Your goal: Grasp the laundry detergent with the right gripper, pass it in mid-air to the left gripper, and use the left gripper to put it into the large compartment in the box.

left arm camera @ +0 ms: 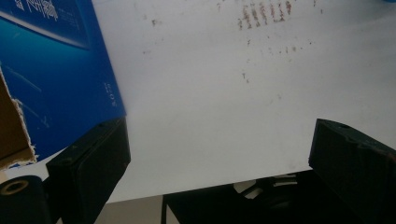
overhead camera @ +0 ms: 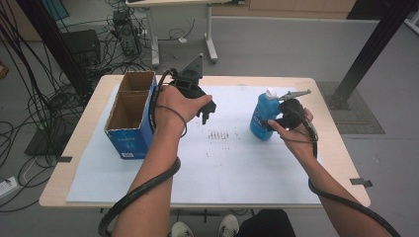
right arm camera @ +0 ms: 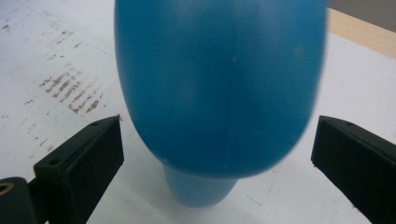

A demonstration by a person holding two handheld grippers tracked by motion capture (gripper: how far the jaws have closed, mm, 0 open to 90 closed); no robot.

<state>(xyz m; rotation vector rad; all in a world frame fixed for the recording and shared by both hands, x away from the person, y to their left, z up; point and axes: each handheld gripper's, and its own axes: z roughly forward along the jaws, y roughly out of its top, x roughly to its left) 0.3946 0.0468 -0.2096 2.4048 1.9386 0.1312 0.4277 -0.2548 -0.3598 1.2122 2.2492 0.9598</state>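
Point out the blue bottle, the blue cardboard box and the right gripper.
blue bottle point(overhead camera: 260, 118): high view, on its body.
blue cardboard box point(overhead camera: 129, 139): high view, on its blue front wall.
right gripper point(right arm camera: 217, 154): right gripper view, midway between its fingers.

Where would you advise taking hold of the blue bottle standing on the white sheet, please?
Grip the blue bottle across its rounded body, coming in level from the person's side, where the right gripper is already lined up. The bottle stands upright and its body lies between the open fingers, not touching either. The top narrows to a white cap, likely a poorer hold.
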